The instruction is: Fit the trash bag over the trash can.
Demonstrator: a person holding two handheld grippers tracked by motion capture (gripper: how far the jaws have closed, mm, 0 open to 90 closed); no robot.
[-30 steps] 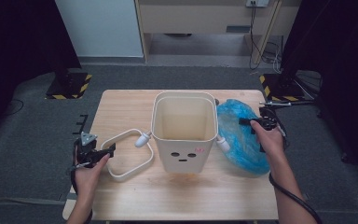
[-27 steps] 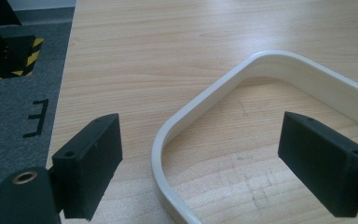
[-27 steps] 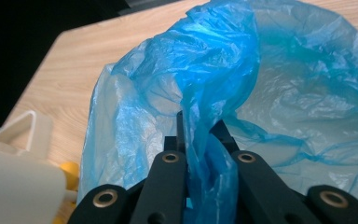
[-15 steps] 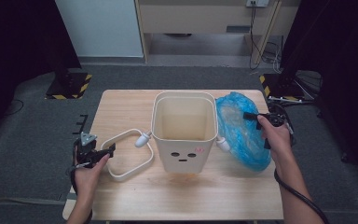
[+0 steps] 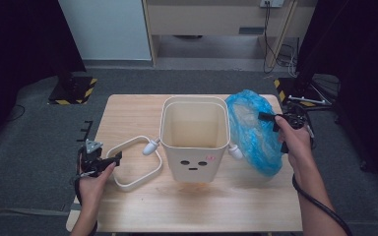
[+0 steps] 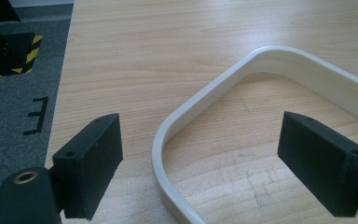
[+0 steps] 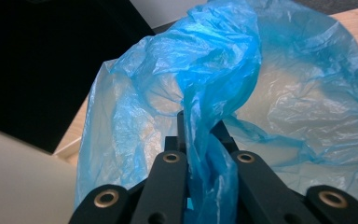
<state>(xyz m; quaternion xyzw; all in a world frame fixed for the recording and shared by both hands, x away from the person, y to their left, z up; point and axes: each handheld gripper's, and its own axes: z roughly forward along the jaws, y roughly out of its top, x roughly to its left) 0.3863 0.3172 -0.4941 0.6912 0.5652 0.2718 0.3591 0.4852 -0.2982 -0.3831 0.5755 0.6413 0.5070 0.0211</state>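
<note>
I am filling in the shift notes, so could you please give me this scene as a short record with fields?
Table: light wood
Bin: cream, upright, mid-table, open top
Ring: cream frame, flat on table left of bin
Bag: blue plastic, right of bin
Left gripper: open, jaws either side of ring's edge, not pressing it
Right gripper: shut on a fold of bag, lifting it

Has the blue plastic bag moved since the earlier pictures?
Yes. The blue plastic bag, pinched by the right gripper, has lifted higher beside the bin, which stayed in place on the table.
</note>
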